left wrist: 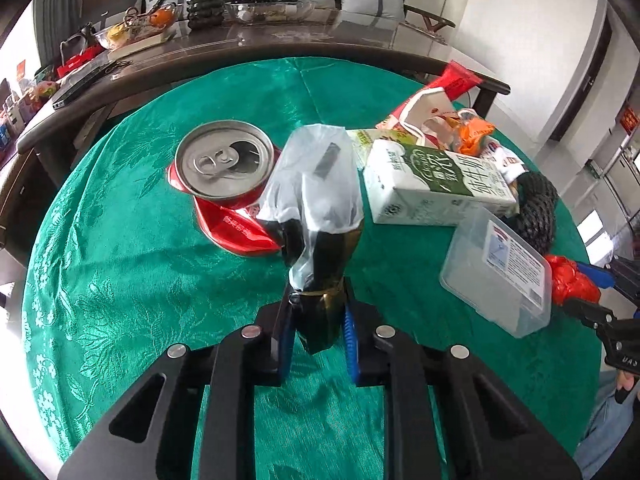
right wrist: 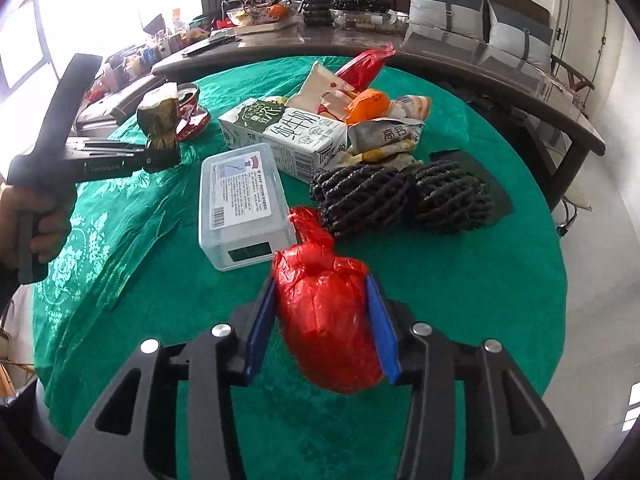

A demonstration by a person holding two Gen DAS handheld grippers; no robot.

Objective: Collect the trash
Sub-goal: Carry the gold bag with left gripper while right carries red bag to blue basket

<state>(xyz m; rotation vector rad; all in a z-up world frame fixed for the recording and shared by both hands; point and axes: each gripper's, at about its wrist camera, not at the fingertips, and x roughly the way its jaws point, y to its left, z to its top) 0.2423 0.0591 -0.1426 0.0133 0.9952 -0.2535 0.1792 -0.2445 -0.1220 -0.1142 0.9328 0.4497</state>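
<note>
Two grippers are each clamped on a piece of trash above a green tablecloth (left wrist: 120,260). Low in the middle of the left wrist view, the left gripper (left wrist: 318,322) has its blue pads pressed narrowly on the dark, gold-banded base of a crumpled wrapper (left wrist: 320,208), whose clear plastic top stands up toward the frame's centre. Just behind the wrapper, to its left, lies a crushed red can (left wrist: 224,184) with its silver lid tilted toward the camera. To the right of centre lie a white and green milk carton (left wrist: 436,184) and, nearer the lower right, a clear plastic box (left wrist: 496,276). In the right wrist view the right gripper (right wrist: 326,320) squeezes a knotted red plastic bag (right wrist: 324,316) between its pads, at lower centre. Beyond the bag, a black foam net (right wrist: 400,200) lies right of centre, with loose snack wrappers (right wrist: 376,120) piled past it toward the upper middle.
</note>
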